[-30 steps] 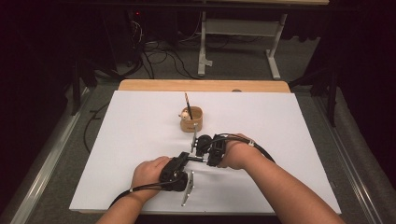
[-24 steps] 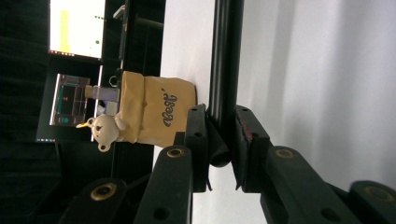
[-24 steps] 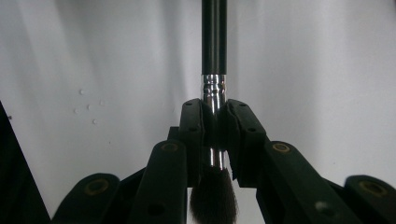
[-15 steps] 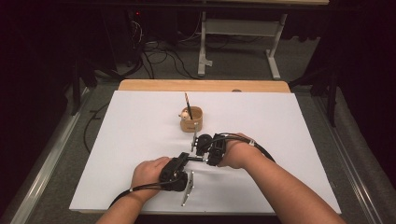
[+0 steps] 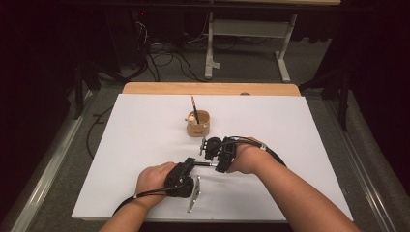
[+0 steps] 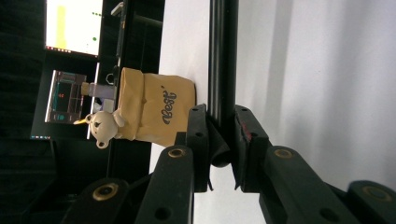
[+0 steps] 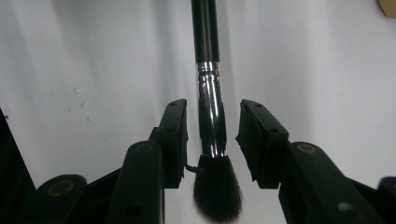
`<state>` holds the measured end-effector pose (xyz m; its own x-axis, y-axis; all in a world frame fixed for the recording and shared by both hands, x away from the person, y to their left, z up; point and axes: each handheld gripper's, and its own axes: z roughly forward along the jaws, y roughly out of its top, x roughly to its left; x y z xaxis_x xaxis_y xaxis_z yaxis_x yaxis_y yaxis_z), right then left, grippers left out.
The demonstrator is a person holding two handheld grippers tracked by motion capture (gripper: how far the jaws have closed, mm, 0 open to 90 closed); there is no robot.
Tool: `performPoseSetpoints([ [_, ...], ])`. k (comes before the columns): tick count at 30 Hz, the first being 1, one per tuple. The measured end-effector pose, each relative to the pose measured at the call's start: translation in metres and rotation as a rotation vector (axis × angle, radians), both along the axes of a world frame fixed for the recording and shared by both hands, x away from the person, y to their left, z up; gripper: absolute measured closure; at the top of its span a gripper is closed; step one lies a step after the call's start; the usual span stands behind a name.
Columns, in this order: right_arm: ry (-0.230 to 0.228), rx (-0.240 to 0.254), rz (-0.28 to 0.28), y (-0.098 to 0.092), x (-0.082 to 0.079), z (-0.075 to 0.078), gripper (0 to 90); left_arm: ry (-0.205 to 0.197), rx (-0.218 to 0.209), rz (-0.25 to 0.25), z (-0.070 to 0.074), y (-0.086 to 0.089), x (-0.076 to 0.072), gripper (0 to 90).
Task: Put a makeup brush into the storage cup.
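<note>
A makeup brush [image 5: 204, 164] with a black handle [image 6: 219, 70], a silver ferrule [image 7: 210, 116] and dark bristles [image 7: 217, 186] hangs level above the white table between my two hands. My left gripper [image 5: 191, 164] [image 6: 220, 112] is shut on the handle. My right gripper [image 5: 216, 162] [image 7: 213, 105] has just been opening its jaws. The ferrule stands between its pads with a gap on each side. A small wooden cup [image 5: 198, 124] [image 6: 156, 109] marked "Best" stands just beyond the hands, with a pencil [image 5: 194, 107] and a little bear figure [image 6: 103, 126] in it.
The white sheet [image 5: 125, 140] covers the table, and a wooden edge [image 5: 212, 88] shows at the far side. Beyond it are a desk frame [image 5: 251, 43] and cables on the floor. A lit monitor [image 6: 74, 25] shows in the left gripper view.
</note>
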<state>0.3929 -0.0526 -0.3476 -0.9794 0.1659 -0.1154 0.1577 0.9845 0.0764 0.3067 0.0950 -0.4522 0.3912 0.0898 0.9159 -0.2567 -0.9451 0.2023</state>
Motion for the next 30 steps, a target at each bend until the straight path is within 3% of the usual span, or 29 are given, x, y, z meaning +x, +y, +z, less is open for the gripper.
performPoseSetpoints([
  [1, 0.001, 0.001, -0.003, -0.001, 0.000, 0.000, 62.8, 0.002, -0.018, -0.005, -0.001, 0.000, 0.000, 78.7],
  [13, -0.009, -0.007, -0.023, -0.012, 0.001, 0.007, 49.0, 0.000, -0.023, 0.008, 0.000, 0.001, 0.002, 78.6],
  [30, -0.066, -0.010, -0.081, -0.047, 0.005, 0.015, 23.7, 0.018, -0.059, 0.036, 0.002, 0.005, 0.005, 78.6],
])
